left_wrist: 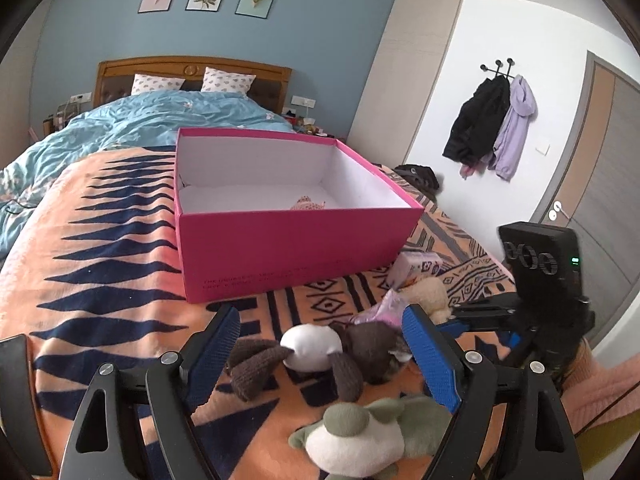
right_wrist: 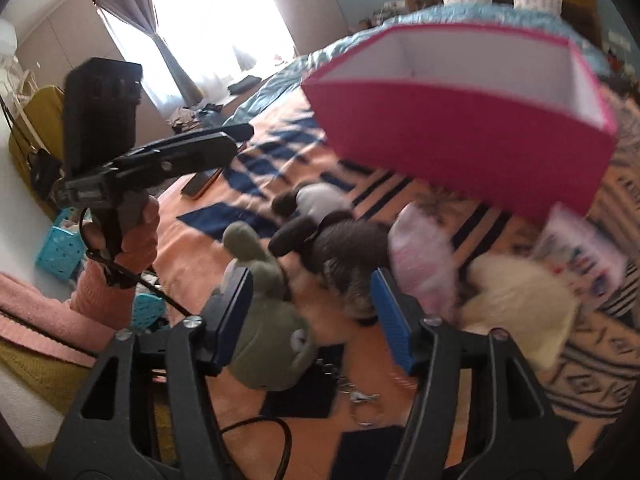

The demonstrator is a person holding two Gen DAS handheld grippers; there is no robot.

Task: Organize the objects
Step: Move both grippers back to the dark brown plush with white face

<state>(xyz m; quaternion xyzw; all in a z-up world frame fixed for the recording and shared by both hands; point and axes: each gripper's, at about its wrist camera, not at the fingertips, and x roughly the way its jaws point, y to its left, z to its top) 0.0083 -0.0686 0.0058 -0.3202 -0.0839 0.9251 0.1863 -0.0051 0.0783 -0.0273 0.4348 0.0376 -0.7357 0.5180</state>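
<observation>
my left gripper (left_wrist: pixel 322 344) stands wide apart, jaws either side of the brown and white plush mouse (left_wrist: pixel 320 354) on the bed's orange patterned blanket (left_wrist: pixel 100 272), pads not pressing it. this view looks straight into the pink box (left_wrist: pixel 288 216), where one small pinkish item (left_wrist: pixel 307 203) lies on the white floor. my right gripper (right_wrist: pixel 312 320) is also parted with nothing clamped, the green frog plush (right_wrist: pixel 272 320) against its left pad and the mouse ahead. only the right view shows the hand (right_wrist: pixel 136 236) in a pink sleeve holding the left gripper, a metal key ring (right_wrist: pixel 362 404) on the blanket and the curtained window (right_wrist: pixel 208 20). the cream plush (right_wrist: pixel 520 304) and pink packet (right_wrist: pixel 424 264) sit blurred near the box; the left view shows them sharply
</observation>
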